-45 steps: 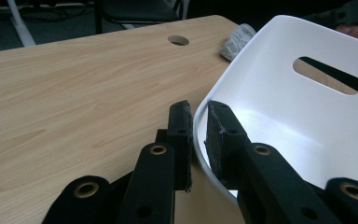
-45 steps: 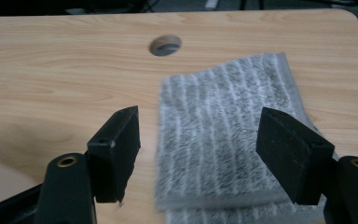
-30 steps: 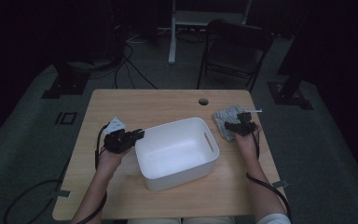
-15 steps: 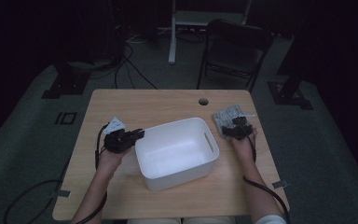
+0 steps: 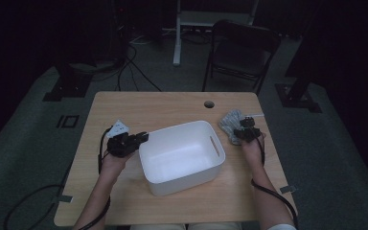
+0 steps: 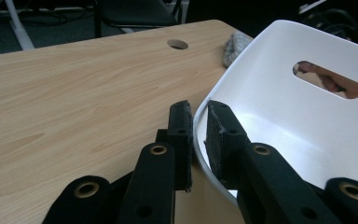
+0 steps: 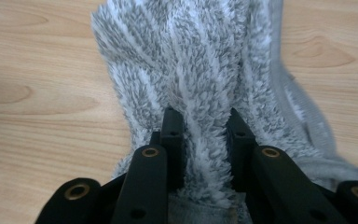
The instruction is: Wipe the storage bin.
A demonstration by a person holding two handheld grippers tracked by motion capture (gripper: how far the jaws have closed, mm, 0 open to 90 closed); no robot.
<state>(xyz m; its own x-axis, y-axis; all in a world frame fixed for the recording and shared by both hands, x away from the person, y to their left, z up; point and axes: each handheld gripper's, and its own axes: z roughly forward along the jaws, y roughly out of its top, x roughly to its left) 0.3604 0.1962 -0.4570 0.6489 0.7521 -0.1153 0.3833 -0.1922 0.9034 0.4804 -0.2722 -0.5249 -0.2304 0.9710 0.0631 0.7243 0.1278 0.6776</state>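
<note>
A dim room with a grey floor surrounds a light wooden table (image 5: 172,108), and a dark folding chair (image 5: 242,48) stands beyond its far edge. In the left gripper view the two black jaws are clamped on the rim of a white plastic bin (image 6: 307,121), one pad outside the wall and one inside, with the thin edge pinched between them. In the right gripper view the jaws have just been closing and now press into a fluffy grey cloth (image 7: 191,60), a fold of its pile bunched up between the pads while the rest of it lies spread on the wood. From the high view the left gripper (image 5: 141,138) meets the near-left corner of the white plastic bin (image 5: 182,155), which sits in the middle of the table with a slot handle in its right wall. The right gripper (image 5: 245,129) rests on the fluffy grey cloth (image 5: 231,120), which lies just to the right of the bin, near the table's right edge and below a round cable hole (image 5: 209,104). The person's forearms come in from the bottom on either side of the bin, and a black cable trails from each gripper toward the table's near edge
</note>
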